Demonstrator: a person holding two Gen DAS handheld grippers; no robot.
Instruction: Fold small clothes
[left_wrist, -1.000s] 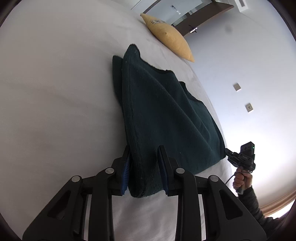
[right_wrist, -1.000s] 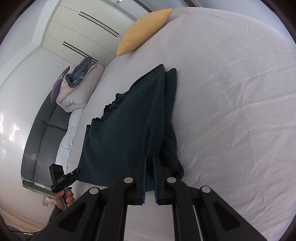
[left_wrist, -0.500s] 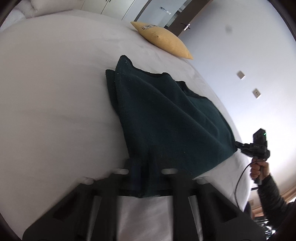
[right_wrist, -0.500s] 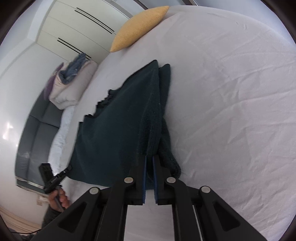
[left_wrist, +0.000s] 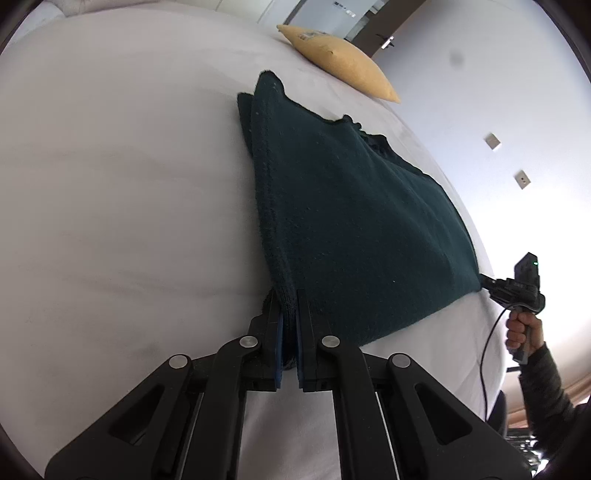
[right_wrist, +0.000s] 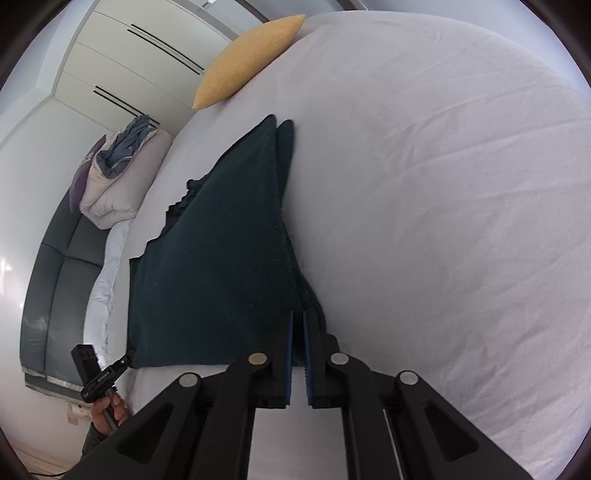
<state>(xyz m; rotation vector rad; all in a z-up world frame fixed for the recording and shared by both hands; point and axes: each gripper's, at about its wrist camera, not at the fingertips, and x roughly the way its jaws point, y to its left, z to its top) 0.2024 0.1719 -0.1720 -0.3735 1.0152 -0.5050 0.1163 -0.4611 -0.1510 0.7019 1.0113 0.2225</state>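
A dark green knitted garment (left_wrist: 354, 221) lies on the white bed (left_wrist: 110, 184), folded double, its near edge lifted off the sheet. My left gripper (left_wrist: 290, 299) is shut on one near corner of it. My right gripper (right_wrist: 298, 317) is shut on the other near corner of the garment (right_wrist: 221, 251). Each gripper shows in the other's view: the right one (left_wrist: 517, 288) at the garment's far corner, the left one (right_wrist: 107, 373) at the lower left. The far edge rests on the bed.
A yellow pillow (left_wrist: 340, 59) lies at the head of the bed, also in the right wrist view (right_wrist: 247, 59). A heap of bedding (right_wrist: 118, 173) sits on a grey sofa (right_wrist: 55, 288) beside the bed. Wardrobe doors (right_wrist: 122, 66) stand behind.
My left gripper has closed from open onto the garment's corner. The garment's near edge has risen a little, held taut between both grippers.
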